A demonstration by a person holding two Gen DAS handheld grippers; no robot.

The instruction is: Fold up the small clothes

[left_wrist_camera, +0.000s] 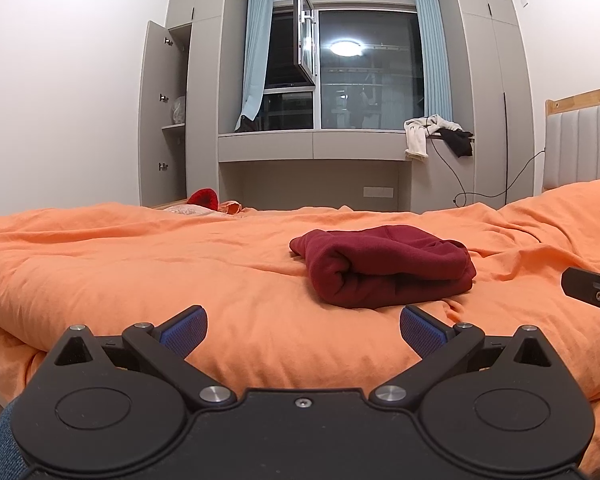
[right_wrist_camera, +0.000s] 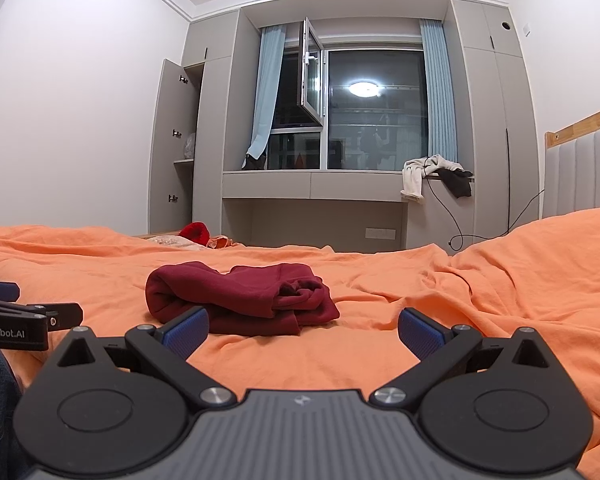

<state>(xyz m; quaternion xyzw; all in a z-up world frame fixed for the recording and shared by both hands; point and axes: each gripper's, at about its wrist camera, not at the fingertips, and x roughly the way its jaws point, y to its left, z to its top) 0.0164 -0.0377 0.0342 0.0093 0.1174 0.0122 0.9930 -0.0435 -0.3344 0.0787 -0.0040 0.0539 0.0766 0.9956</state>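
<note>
Maroon garment [left_wrist_camera: 384, 266] lies folded on orange duvet [left_wrist_camera: 140, 264], seemingly untouched.

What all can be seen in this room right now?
Folded garment: one, dark red, on the bed, touched by neither gripper.
Duvet: one, orange, rumpled, covering the bed.
Red item: one, at the bed's far edge; kind unclear.
Headboard: one, grey padded with wood trim, right.
Clothes: a white and a black piece, draped on the window ledge.
Curtains: two, pale blue, flanking the window.
Wardrobe door: one, grey, open, left.
Cable: one, black, below the ledge.
Left gripper: black, blue pads, open.
Right gripper: same, open.
</note>
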